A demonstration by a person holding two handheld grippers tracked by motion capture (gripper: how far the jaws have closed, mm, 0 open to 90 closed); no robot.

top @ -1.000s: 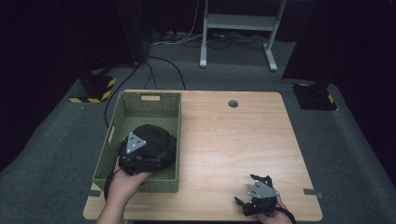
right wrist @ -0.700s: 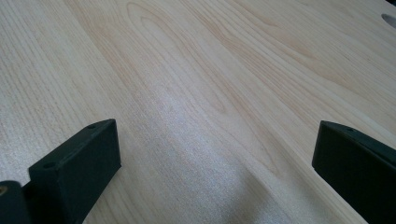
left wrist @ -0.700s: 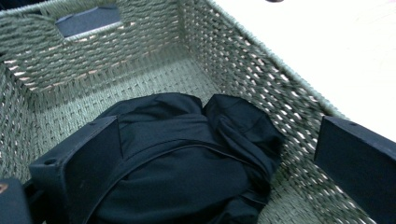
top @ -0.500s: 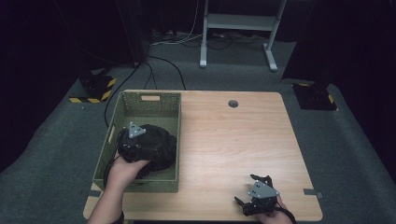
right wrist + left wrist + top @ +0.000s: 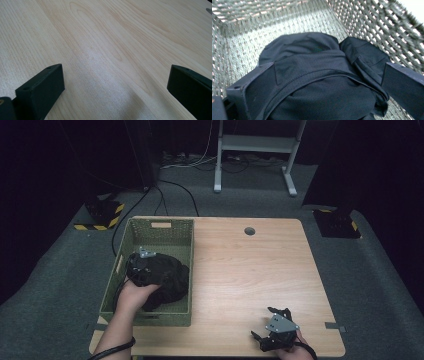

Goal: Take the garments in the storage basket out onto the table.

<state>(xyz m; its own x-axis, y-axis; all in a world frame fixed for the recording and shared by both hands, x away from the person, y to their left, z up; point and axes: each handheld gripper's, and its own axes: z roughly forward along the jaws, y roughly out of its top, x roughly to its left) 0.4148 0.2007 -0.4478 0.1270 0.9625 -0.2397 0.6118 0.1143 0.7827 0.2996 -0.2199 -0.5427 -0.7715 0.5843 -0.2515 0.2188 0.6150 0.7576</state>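
A black garment point(image 5: 170, 277) lies bunched in the green woven basket point(image 5: 161, 226) at the table's left side. My left gripper point(image 5: 141, 265) is down inside the basket on top of the garment. In the left gripper view its jaws stand wide apart, open point(image 5: 329, 75), with folds of the dark cloth point(image 5: 317, 57) lying between them and the basket's mesh wall point(image 5: 374, 30) beyond. My right gripper point(image 5: 265, 324) rests near the table's front right edge. It is open point(image 5: 115, 77) over bare light wood point(image 5: 112, 37), with nothing between its jaws.
The wooden table point(image 5: 250, 265) has a round cable hole point(image 5: 250, 231) near its far edge. Behind the table, on the grey carpet, are a white metal stand point(image 5: 255, 150), black cables point(image 5: 175, 190) and yellow-black striped blocks point(image 5: 102, 217).
My left gripper has moved away from the person, deeper into the basket and over the garment. The right gripper has stayed where it was.
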